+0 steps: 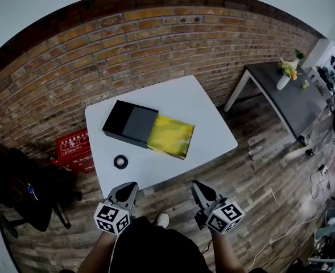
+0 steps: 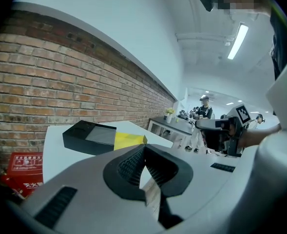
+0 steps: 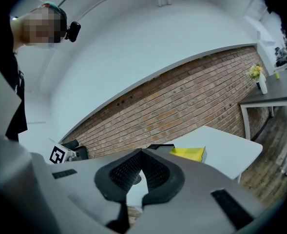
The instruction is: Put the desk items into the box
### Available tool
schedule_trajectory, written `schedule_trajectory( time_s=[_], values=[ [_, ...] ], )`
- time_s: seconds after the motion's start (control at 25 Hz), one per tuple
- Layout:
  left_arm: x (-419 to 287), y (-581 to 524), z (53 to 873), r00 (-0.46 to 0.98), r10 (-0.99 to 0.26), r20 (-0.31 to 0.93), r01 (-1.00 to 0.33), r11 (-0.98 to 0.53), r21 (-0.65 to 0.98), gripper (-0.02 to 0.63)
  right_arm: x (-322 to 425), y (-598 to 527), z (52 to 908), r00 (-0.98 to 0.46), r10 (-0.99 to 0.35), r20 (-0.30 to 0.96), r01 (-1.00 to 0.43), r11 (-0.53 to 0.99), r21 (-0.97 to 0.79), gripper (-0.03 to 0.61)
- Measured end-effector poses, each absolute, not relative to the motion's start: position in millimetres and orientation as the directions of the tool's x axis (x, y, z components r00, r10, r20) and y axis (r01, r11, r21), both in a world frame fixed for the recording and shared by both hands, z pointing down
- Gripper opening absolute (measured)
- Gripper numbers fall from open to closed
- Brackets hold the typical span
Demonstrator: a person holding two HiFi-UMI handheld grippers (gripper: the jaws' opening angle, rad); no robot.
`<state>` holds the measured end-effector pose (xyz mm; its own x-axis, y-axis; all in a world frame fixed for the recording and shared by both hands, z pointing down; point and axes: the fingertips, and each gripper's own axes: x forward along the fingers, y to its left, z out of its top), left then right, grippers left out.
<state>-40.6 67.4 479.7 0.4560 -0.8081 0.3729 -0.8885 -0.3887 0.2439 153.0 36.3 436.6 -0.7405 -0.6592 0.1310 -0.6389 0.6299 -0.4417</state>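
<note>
Left gripper [image 1: 127, 187]: my fingers are shut tight, with nothing in them.
Right gripper [image 1: 197, 186]: shut too, and empty.
Both: they hang close to me, just short of the table [image 1: 213, 124] edge.
Ring [image 1: 120, 162]: small and black, it lies on the table near my left gripper.
Box [image 1: 130, 124]: black, past the ring, with its yellow part pulled out.
Done: nothing yet, I think.
To do: pick up the ring and put it in the box.

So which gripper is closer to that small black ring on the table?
Left. The left gripper is just short of the black ring, off the table; the right gripper sits farther to its right.
</note>
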Motion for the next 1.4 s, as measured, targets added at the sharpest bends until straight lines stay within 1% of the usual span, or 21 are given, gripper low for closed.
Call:
schedule_trajectory(
  time_s=[0.08, 0.24, 0.4, 0.68, 1.0, 1.16, 1.32, 1.4],
  values=[
    [-43, 66, 479, 0.445, -0.812, 0.379, -0.894, -0.380, 0.235, 0.012, 153, 35, 437, -0.743, -0.659, 0.118, -0.628, 0.626, -0.462, 0.021],
    [-50, 59, 478, 0.427, -0.817, 0.387, -0.903, -0.366, 0.224, 0.012, 149, 33, 445, -0.752, -0.643, 0.144, -0.627, 0.632, -0.454, 0.021],
    [-56, 53, 483, 0.425, -0.814, 0.395, -0.904, -0.360, 0.231, 0.012, 140, 28, 446, -0.762, -0.635, 0.127, -0.607, 0.632, -0.482, 0.021],
    [-66, 21, 494, 0.440, -0.802, 0.403, -0.897, -0.373, 0.237, 0.012, 123, 9, 447, -0.757, -0.636, 0.150, -0.629, 0.645, -0.435, 0.021],
    [-79, -16, 512, 0.470, -0.770, 0.431, -0.882, -0.395, 0.255, 0.012, 99, -21, 467, -0.754, -0.612, 0.240, -0.653, 0.655, -0.381, 0.021],
    [-89, -37, 521, 0.476, -0.754, 0.453, -0.879, -0.415, 0.234, 0.012, 80, -43, 477, -0.760, -0.589, 0.273, -0.649, 0.683, -0.335, 0.021],
    [-95, -53, 526, 0.493, -0.732, 0.470, -0.868, -0.449, 0.212, 0.012, 63, -60, 492, -0.752, -0.562, 0.343, -0.655, 0.696, -0.295, 0.021],
    [-101, -62, 529, 0.503, -0.723, 0.474, -0.862, -0.462, 0.210, 0.012, 54, -69, 494, -0.751, -0.559, 0.352, -0.656, 0.696, -0.292, 0.021]
  ],
)
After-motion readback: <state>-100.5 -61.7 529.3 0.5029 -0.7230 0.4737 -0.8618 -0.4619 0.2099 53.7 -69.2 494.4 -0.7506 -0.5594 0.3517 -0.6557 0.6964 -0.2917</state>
